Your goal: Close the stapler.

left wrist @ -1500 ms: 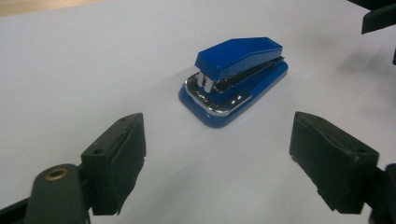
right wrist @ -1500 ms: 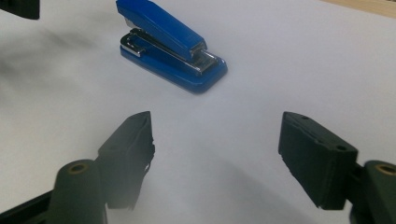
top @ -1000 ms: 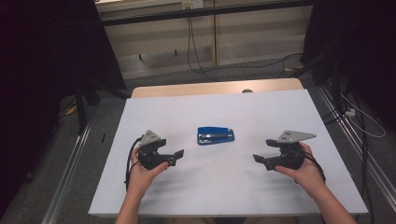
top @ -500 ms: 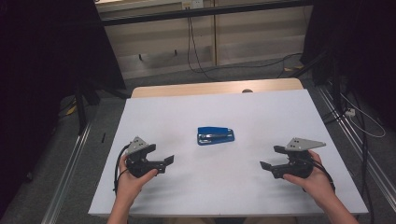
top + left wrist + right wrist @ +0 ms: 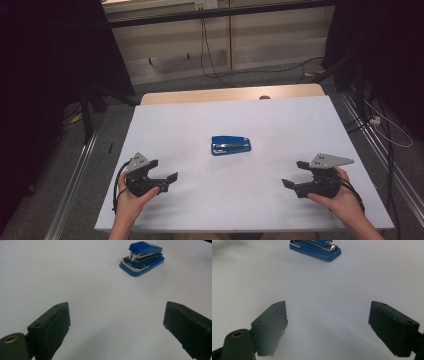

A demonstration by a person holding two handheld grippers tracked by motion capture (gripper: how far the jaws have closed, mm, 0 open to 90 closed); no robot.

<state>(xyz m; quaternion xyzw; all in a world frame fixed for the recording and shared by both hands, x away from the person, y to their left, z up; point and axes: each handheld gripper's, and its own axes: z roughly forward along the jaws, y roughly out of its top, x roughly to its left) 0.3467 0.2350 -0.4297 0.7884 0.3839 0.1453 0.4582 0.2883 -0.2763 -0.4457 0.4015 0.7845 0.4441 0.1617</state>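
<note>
White table (image 5: 300, 125), lone blue stapler (image 5: 230, 145)

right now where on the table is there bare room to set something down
Almost everywhere: the white table is bare behind the stapler, to both its sides, and between the left gripper and right gripper. Only the near corners, under the hands, are taken.

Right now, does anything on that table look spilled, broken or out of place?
Nothing stands out. The blue stapler lies closed and flat mid-table, intact, and the left gripper and right gripper hang open, apart from it.
</note>
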